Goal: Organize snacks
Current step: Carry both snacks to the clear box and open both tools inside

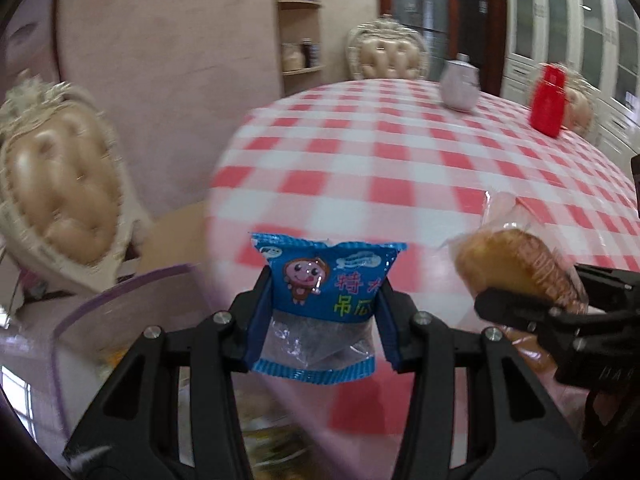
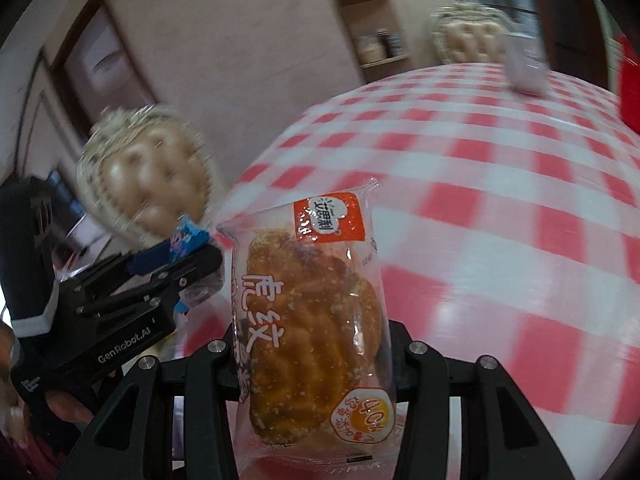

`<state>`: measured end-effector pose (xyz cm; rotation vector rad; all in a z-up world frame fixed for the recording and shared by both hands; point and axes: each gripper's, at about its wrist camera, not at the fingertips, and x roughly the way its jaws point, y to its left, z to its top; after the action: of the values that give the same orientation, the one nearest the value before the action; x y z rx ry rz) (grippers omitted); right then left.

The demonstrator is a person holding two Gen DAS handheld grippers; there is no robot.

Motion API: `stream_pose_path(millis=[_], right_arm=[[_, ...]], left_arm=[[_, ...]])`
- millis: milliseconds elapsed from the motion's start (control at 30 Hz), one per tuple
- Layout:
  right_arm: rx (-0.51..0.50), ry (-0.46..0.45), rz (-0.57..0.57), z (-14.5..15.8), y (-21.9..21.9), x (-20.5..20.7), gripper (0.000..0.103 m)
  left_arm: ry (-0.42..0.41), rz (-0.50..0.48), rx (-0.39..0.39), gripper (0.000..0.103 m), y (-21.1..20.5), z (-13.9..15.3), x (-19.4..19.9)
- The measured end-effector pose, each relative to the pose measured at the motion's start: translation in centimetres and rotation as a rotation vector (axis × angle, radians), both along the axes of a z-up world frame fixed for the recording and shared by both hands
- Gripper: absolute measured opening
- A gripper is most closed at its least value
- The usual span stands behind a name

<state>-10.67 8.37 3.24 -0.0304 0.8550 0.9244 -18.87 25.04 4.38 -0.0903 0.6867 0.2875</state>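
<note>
Left wrist view, left gripper (image 1: 320, 316) grasping blue cartoon-printed snack packet (image 1: 326, 280), right gripper (image 2: 316, 344) clenched on clear-wrapped golden pastry (image 2: 316, 320)

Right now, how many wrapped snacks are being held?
2: a blue packet between the left gripper's fingers, a wrapped pastry between the right gripper's. Others may be hidden.

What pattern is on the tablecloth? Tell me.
Red and white checks. The tablecloth shows best in the left wrist view.
</note>
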Motion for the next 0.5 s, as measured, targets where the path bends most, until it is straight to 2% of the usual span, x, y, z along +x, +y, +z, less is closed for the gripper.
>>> stream_pose_path(millis=[167, 267, 400, 500], right_arm=[[-0.019, -0.017, 0.145, 0.1, 5.8, -2.9, 0.047], [-0.035, -0.023, 0.207, 0.1, 8.3, -4.3, 0.047], [-0.070, -0.043, 0.293, -0.1, 11.4, -6.5, 0.047], [-0.120, -0.051, 0.344, -0.7, 13.9, -8.2, 0.047]], left_arm=[[0.027, 0.103, -0.010, 0.050, 4.1, -0.2, -3.5], [0.050, 0.126, -0.031, 0.050, 5.9, -0.4, -5.2], [0.067, 0.185, -0.003, 0.050, 7.8, -0.8, -7.3], [0.063, 0.266, -0.039, 0.050, 9.9, -1.4, -9.2]])
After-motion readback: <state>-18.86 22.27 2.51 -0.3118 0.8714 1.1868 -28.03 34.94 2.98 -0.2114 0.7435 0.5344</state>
